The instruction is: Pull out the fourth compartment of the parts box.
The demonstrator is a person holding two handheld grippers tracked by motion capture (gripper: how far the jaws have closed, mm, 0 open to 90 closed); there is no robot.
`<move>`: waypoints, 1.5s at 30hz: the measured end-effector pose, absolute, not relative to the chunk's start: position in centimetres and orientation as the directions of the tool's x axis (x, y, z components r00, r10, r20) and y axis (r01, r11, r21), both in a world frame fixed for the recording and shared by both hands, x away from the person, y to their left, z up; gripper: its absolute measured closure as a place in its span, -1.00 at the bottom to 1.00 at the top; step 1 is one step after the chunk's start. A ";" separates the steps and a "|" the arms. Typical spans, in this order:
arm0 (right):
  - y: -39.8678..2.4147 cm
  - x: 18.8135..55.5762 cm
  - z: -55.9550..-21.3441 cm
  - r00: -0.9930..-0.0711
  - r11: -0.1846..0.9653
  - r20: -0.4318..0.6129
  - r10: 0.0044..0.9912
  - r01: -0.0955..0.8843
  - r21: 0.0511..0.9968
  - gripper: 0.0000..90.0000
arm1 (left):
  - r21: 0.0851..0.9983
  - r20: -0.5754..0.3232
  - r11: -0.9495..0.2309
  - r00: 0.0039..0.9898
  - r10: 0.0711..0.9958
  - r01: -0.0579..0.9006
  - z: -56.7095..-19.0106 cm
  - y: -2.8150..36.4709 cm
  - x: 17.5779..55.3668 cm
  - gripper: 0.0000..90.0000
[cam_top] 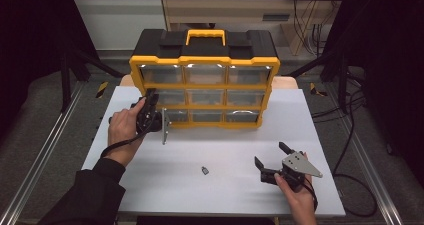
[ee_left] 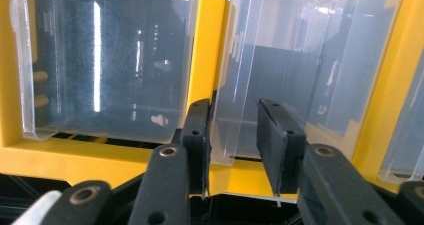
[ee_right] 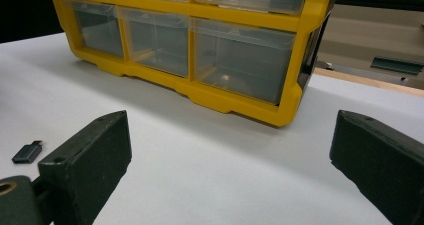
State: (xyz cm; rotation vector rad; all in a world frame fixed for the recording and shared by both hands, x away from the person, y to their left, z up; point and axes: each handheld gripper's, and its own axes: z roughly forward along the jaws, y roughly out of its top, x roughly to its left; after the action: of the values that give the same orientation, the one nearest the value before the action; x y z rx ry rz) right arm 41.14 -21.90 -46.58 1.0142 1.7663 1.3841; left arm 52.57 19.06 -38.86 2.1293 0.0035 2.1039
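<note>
Left gripper fingers are partly closed around the front lip of a clear drawer in the yellow organizer. One finger sits at the drawer's edge by the yellow divider, the other in front of the drawer face. I can't tell whether the pads actually press the plastic; a thin gap seems to remain (so not counted as a grip). From above, that gripper is at the cabinet's left column, lower rows, and the exact drawer is hard to tell.

Right gripper rests on the table with its fingers spread wide and nothing between them, well apart from the cabinet.

A small dark adapter lies loose on the table between the two hands, also seen at the left edge of the right gripper view.

Risks:
- The lip is thin and slick, so the fingers could slip off when pulling.
- An off-centre bite near the divider could skew the drawer and jam it.
- Nothing braces the cabinet, so a hard tug could drag or tip the whole unit forward.
- Pulling too far could drop the drawer out.
</note>
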 end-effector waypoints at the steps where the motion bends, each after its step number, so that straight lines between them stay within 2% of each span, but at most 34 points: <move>1: -21.9 41.1 -46.6 -0.476 0.137 -0.039 0.878 0.173 0.975 -0.93 | 0.105 0.994 -0.989 0.014 0.104 -0.101 -38.9 19.1 52.6 0.52; 10: -21.9 41.2 -46.6 -0.475 0.138 -0.040 0.879 0.173 0.975 -0.93 | 0.085 0.995 -0.991 -0.036 0.089 -0.103 -39.3 19.0 52.6 0.71; 45: -21.9 41.2 -46.6 -0.476 0.139 -0.040 0.878 0.174 0.975 -0.93 | 0.135 0.989 -0.983 -0.051 0.142 -0.128 -39.3 19.4 50.6 0.70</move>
State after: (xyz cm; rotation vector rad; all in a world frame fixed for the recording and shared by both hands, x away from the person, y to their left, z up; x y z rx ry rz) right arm 41.18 -21.90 -46.59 1.0150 1.7688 1.3805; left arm 50.58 19.41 -39.34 2.0258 0.0147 2.1509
